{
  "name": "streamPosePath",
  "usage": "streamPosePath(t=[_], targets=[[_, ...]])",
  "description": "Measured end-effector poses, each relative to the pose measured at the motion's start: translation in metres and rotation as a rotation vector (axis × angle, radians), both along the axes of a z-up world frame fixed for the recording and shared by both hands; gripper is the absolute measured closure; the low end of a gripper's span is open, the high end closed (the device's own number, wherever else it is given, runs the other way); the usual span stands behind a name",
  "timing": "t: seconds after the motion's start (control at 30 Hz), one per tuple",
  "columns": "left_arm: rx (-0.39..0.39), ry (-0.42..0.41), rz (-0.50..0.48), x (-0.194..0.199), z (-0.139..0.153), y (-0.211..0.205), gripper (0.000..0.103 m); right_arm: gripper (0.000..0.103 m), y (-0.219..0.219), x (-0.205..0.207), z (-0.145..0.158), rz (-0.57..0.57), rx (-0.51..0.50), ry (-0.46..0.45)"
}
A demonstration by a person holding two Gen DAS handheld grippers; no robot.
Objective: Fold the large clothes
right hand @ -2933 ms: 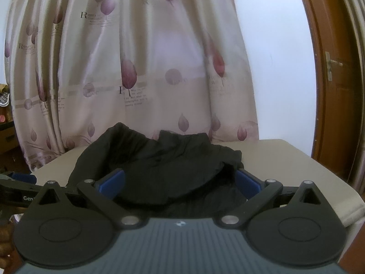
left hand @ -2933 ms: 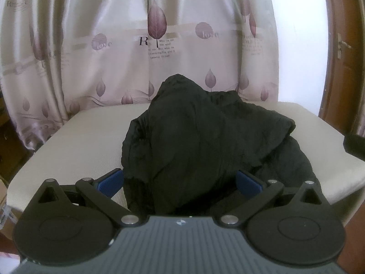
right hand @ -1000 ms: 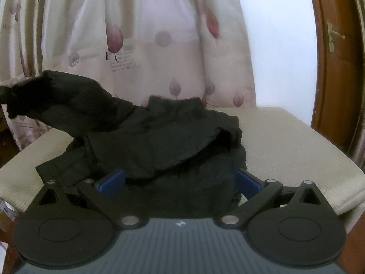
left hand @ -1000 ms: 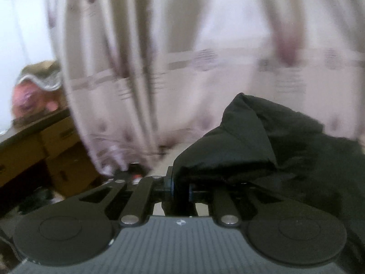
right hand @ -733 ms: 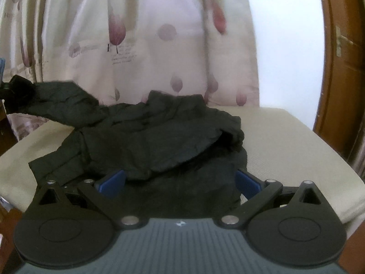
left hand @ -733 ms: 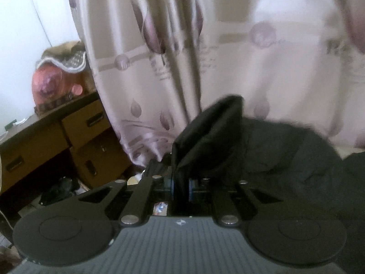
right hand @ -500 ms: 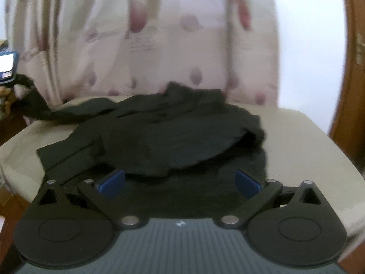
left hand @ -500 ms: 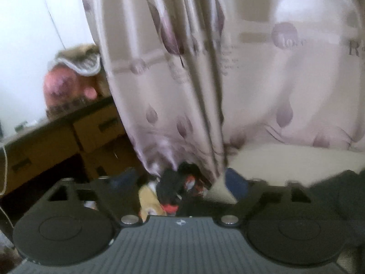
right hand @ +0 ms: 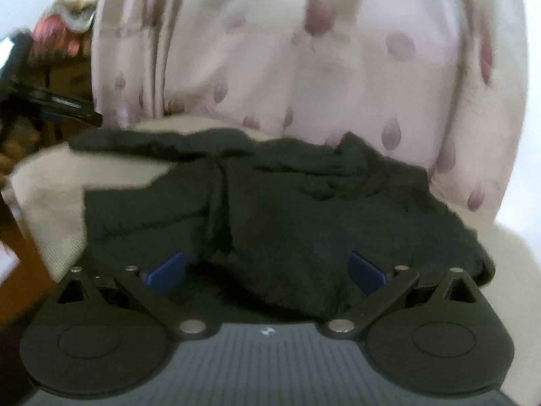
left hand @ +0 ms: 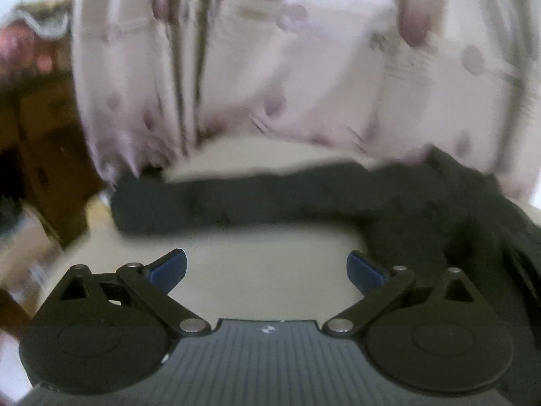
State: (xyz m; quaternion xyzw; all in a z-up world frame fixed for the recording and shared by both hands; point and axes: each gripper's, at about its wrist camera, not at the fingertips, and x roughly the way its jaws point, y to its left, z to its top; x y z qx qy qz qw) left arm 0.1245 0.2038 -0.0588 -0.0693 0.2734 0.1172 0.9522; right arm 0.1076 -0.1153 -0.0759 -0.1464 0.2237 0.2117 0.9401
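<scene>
Left claw [left hand: 266, 269]: spread wide with nothing between its blue pads [left hand: 168, 268], only bare table under the gap.
Right claw [right hand: 266, 270]: also spread wide, gripping nothing; its blue pads [right hand: 367, 270] sit low over dark cloth.
Black garment [right hand: 270, 209]: heaped and crumpled on the table, filling the middle of the right wrist view and running right down to the claw, so cloth lies between and beneath both pads.
Black garment, left wrist view [left hand: 439, 209]: the bulk sits at the right of the frame, just beyond and beside the right-hand pad; nothing of it is inside the gap.
Sleeve [left hand: 209, 203]: a long dark strip stretched flat across the middle of the left wrist view, ahead of the left claw and apart from it, its end reaching the table's far left edge.
Table [left hand: 257, 253]: covered in cream cloth, bare in front of the left claw.
Curtain [right hand: 304, 67]: pale pink with purple leaf prints, hanging behind the table across the upper frame.
Sharpness: both views are smeared with blur.
</scene>
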Motion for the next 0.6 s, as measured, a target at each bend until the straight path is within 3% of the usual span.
streamPosePath(t=[0.07, 0.13, 0.2, 0.3, 0.47, 0.6], targets=[[-0.042, 0.039, -0.031, -0.015, -0.013, -0.012, 0.003, 0.003, 0.008, 0.004, -0.009, 0.018, -0.089, -0.041], [-0.051, 0.069, -0.046, -0.026, -0.023, -0.021, 0.003, 0.017, 0.013, 0.011, -0.019, 0.040, -0.175, -0.052], [-0.042, 0.093, -0.065, -0.034, -0.028, -0.030, 0.003, 0.058, 0.015, 0.018, -0.026, 0.068, -0.219, -0.023], [-0.007, 0.099, -0.084, -0.043, -0.025, -0.037, 0.003, 0.091, 0.007, 0.031, -0.029, 0.064, -0.259, -0.007], [0.040, 0.055, -0.084, -0.050, -0.006, -0.040, 0.000, 0.093, -0.065, 0.064, 0.030, -0.118, -0.169, -0.117], [0.052, 0.049, -0.072, -0.050, 0.000, -0.043, 0.000, 0.095, -0.183, 0.098, 0.092, -0.408, -0.072, -0.188]])
